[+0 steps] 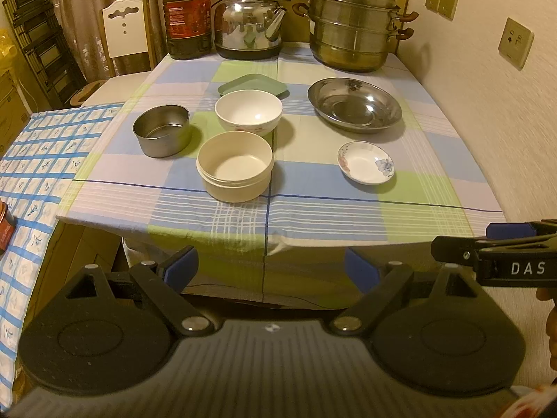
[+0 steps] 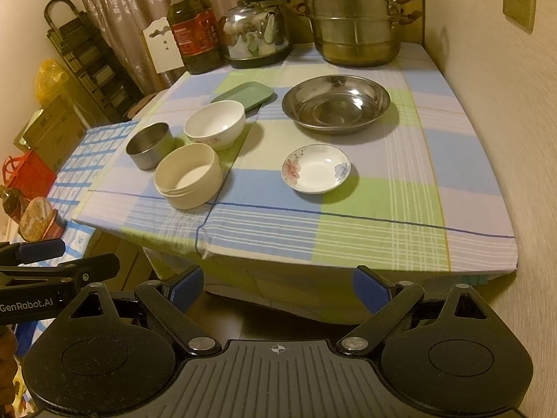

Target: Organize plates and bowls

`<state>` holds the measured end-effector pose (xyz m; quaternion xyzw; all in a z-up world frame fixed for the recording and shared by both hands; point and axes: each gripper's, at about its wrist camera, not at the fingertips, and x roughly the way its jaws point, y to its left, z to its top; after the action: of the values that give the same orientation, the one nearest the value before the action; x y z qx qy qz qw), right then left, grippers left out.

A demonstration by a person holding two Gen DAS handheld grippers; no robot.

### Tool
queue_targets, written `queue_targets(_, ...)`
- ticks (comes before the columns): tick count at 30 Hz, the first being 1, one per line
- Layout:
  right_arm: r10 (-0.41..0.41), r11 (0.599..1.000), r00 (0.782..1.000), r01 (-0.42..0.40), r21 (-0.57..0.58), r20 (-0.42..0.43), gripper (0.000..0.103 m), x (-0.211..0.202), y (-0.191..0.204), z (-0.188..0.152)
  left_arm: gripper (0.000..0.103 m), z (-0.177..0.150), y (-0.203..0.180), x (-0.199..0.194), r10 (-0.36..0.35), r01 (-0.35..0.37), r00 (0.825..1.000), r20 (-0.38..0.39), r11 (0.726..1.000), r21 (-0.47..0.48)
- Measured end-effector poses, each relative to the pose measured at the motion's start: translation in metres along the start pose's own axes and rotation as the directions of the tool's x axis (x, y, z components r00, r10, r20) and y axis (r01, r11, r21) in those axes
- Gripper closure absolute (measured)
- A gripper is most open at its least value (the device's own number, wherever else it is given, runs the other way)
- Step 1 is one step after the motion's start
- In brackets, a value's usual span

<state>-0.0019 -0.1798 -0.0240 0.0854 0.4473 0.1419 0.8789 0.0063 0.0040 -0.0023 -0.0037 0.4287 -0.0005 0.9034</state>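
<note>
At the bottom of the left wrist view the left tongs (image 1: 269, 271) are spread wide with nothing between the blue pads, short of the tabletop's near edge. The right tongs (image 2: 278, 291) stand the same way at the bottom of the right wrist view, released and empty. Each pair shows in the other's picture too: the right one pokes in at the lower right edge of the left view, the left one at the lower left edge of the right view.

The tabletop (image 1: 348, 216) carries a checked cloth of blue, green and lilac. Nearest, just left of centre, sits a round cream tub (image 1: 235, 165). To its right, well apart, lies a small flowered saucer (image 1: 366, 162). Behind the tub and just beside it is a white bowl (image 1: 248, 111), and left of that a steel tin (image 1: 162, 134). A green tray (image 1: 253, 85) lies flat behind the white bowl, partly hidden by it. In the upper right of the cloth rests a wide steel dish (image 1: 354, 104).

Along the far edge, from left to right, stand an oil bottle (image 1: 187, 14), a shiny kettle (image 1: 250, 22) and a stacked steamer pot (image 1: 353, 22) with its lid on.
</note>
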Motion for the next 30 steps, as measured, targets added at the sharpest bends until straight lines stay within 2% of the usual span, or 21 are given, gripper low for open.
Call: queue_targets(30,0.001,1.000,1.000,-0.001,0.002,-0.002,0.010,0.0015,-0.0013,0.0024,0.013,0.0008,-0.0004,0.0015,0.001,-0.001,1.000,-0.002,1.000,0.002)
